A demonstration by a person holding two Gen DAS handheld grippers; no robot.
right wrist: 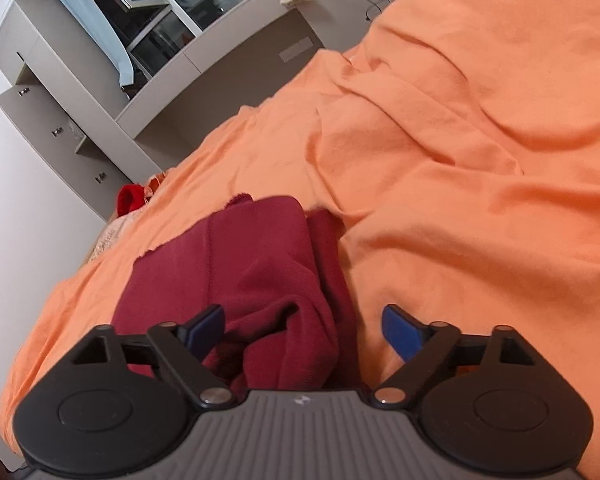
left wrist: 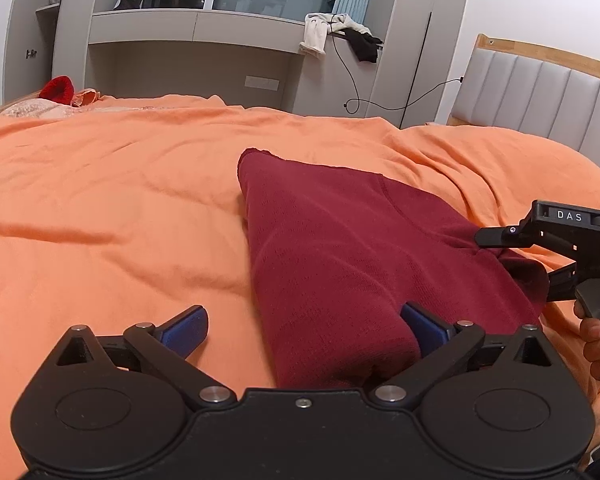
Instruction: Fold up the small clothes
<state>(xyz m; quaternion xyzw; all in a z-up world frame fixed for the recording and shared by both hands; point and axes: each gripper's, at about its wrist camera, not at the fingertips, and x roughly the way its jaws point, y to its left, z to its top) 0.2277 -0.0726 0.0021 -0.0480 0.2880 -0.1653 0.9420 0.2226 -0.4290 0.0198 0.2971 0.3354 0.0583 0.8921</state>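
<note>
1. The dark red garment (left wrist: 340, 248) is lying partly folded on the orange bed cover (left wrist: 100, 200), its long axis running from the near edge away toward the far side of the bed.
2. The left hand-held gripper (left wrist: 304, 330) is sitting wide open at the garment's near end; the cloth is lying between the jaws toward the right one, and its right finger (left wrist: 422, 328) is touching the folded edge, gripping nothing.
3. The right hand-held gripper (right wrist: 304, 330) is also spread wide, with bunched cloth lying between its fingers, not clamped.
4. Both are reaching the near end; the left is looking squarer to the long axis, so the next fold is probably carrying the near end toward the far end.
</note>
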